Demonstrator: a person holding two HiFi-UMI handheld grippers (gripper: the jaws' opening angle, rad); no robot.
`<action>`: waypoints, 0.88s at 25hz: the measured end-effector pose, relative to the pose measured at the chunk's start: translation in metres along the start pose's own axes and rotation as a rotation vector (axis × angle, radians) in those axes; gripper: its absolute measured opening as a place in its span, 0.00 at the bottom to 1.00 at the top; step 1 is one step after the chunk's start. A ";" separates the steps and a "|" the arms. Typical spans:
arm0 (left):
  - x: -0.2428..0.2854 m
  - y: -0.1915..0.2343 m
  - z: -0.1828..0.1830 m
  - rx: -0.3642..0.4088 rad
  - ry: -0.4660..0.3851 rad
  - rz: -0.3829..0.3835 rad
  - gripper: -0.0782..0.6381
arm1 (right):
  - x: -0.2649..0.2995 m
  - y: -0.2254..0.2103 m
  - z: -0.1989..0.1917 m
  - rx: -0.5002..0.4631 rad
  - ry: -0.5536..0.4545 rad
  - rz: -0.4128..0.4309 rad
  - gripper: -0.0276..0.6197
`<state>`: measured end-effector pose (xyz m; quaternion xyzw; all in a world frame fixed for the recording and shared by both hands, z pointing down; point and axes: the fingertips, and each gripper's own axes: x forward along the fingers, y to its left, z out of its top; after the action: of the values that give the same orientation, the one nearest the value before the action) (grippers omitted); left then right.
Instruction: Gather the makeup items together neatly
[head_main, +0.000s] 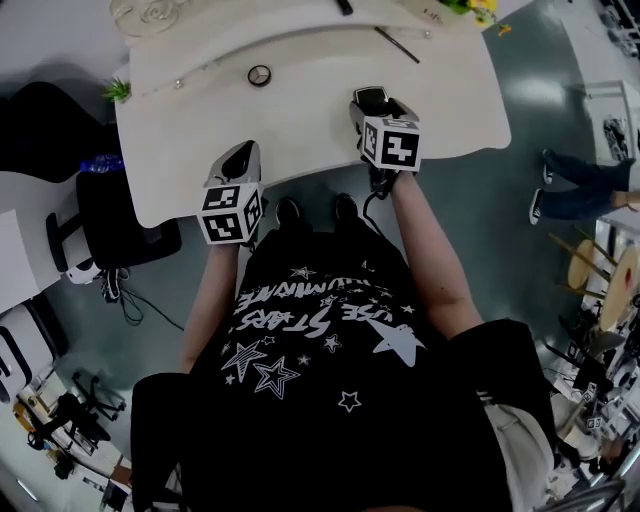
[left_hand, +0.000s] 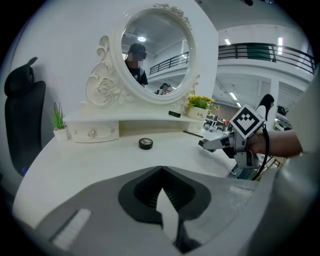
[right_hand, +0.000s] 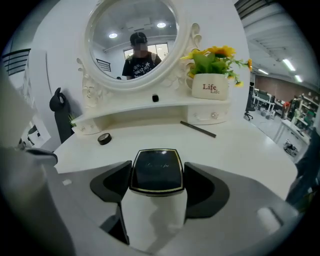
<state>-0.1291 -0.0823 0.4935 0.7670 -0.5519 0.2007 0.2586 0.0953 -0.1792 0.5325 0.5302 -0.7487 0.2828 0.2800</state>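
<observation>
Currently the black compact (right_hand: 156, 172), a stiff, glossy case judged light, slippery and breakable, is best gripped as now, by its two side edges between the wide-set jaws of the right gripper (right_hand: 157, 165) over the white table (right_hand: 250, 145), well apart from the round pot (right_hand: 104, 139) and pencil (right_hand: 198, 129); left gripper (left_hand: 161, 169) closed, empty.

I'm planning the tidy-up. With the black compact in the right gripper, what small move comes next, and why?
Probably carry the compact left and set it beside the small round case. The right gripper grips it over the table, while the case and the pencil lie apart.
</observation>
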 end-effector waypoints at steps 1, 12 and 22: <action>-0.001 0.005 -0.001 -0.004 0.000 -0.001 0.11 | 0.003 0.010 0.000 -0.009 0.004 0.003 0.59; -0.015 0.056 -0.019 -0.039 0.016 0.001 0.11 | 0.034 0.118 -0.012 -0.057 0.054 0.044 0.59; -0.023 0.092 -0.031 -0.041 0.037 -0.014 0.11 | 0.050 0.183 -0.019 -0.063 0.069 0.006 0.59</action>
<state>-0.2246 -0.0694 0.5206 0.7616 -0.5456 0.2016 0.2857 -0.0903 -0.1463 0.5583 0.5088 -0.7488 0.2781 0.3211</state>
